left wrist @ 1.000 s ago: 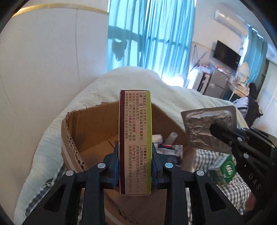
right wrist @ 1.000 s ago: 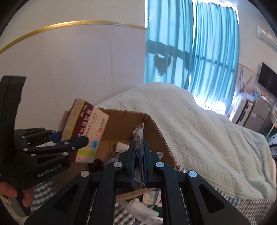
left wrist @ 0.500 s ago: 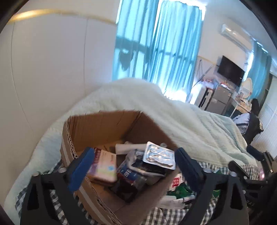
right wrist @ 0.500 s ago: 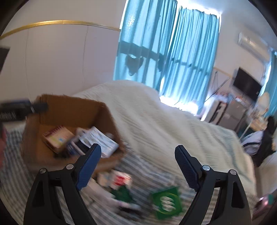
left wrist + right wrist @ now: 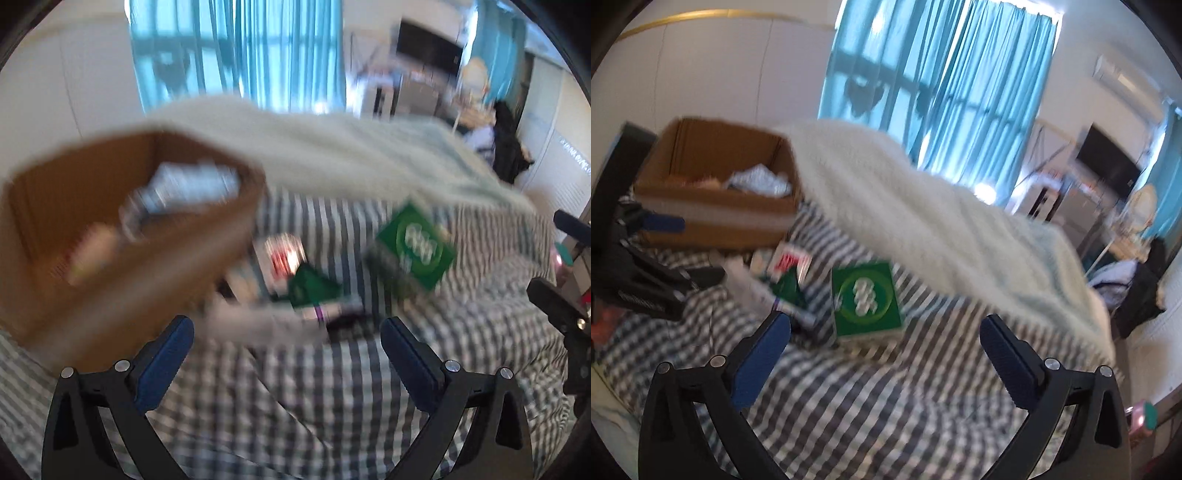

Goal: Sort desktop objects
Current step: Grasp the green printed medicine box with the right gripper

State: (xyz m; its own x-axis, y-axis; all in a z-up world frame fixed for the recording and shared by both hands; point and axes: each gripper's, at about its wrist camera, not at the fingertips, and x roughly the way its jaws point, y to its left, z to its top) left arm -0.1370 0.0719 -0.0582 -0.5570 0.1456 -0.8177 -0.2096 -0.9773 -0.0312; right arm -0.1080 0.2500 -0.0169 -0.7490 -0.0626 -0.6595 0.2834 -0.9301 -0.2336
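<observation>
Green box (image 5: 866, 304) lies flat on the checked bedsheet (image 5: 886, 398), beside a small heap of packets (image 5: 788, 273). Cardboard box (image 5: 713, 192) behind holds sorted items. Left tongs (image 5: 286, 341) wide, empty. Right tongs (image 5: 886, 338) opening, nothing between them. White blanket (image 5: 923, 221) beyond.

Green box (image 5: 866, 301) with a white round logo lies flat on the checked sheet, near the half-filled cardboard box (image 5: 713, 206); smaller packets (image 5: 788, 267) sit between them.
</observation>
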